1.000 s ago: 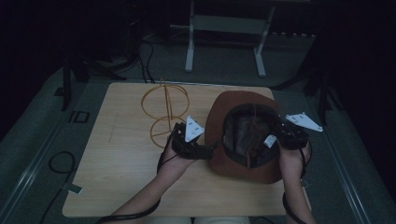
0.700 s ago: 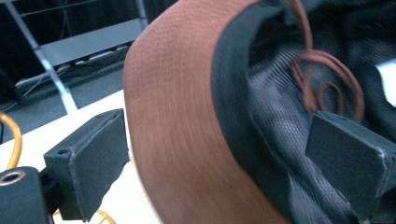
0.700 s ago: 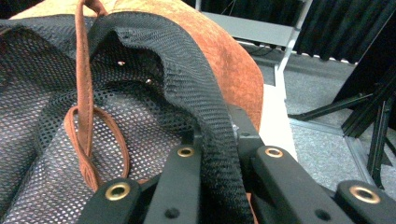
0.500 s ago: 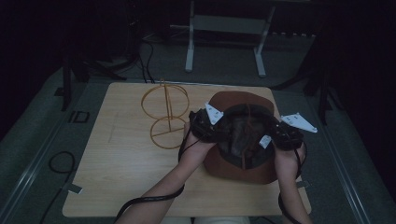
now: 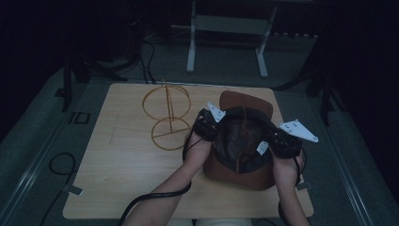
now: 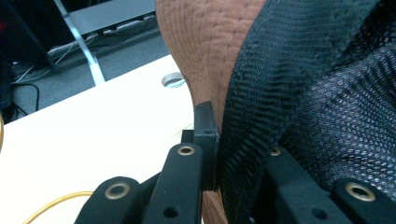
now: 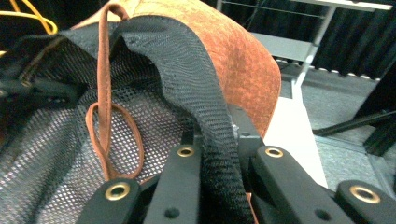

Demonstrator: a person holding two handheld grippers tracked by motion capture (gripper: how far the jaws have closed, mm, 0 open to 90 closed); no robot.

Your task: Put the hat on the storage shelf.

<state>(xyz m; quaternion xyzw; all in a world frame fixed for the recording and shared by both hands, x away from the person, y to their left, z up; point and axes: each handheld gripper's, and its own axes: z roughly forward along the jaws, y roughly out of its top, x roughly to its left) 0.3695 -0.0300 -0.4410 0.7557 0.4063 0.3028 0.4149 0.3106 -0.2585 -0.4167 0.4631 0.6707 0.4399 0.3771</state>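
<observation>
A brown hat [image 5: 244, 175] lies crown down at the table's right, its black mesh lining [image 5: 242, 141] facing up. My left gripper [image 5: 215, 128] is at the hat's left rim. Its jaws have just been closing, and they are now shut on the black band [image 6: 252, 93] with the brown outer wall [image 6: 205, 42] beside them. My right gripper [image 5: 276, 145] grips the right rim, shut on the same mesh band [image 7: 205, 93] in the right gripper view. A thin brown cord [image 7: 105, 116] loops inside the lining. The gold wire hat stand [image 5: 167, 115] stands left of the hat.
The light wooden table [image 5: 117, 160] has free room on its left half, in front of the stand. A grey metal frame [image 5: 226, 23] stands on the floor behind the table. Cables [image 5: 59, 165] lie on the floor at the left.
My left gripper has moved right from near the stand's base to the hat's left rim and shut on the band. The hat has shifted slightly toward the back.
</observation>
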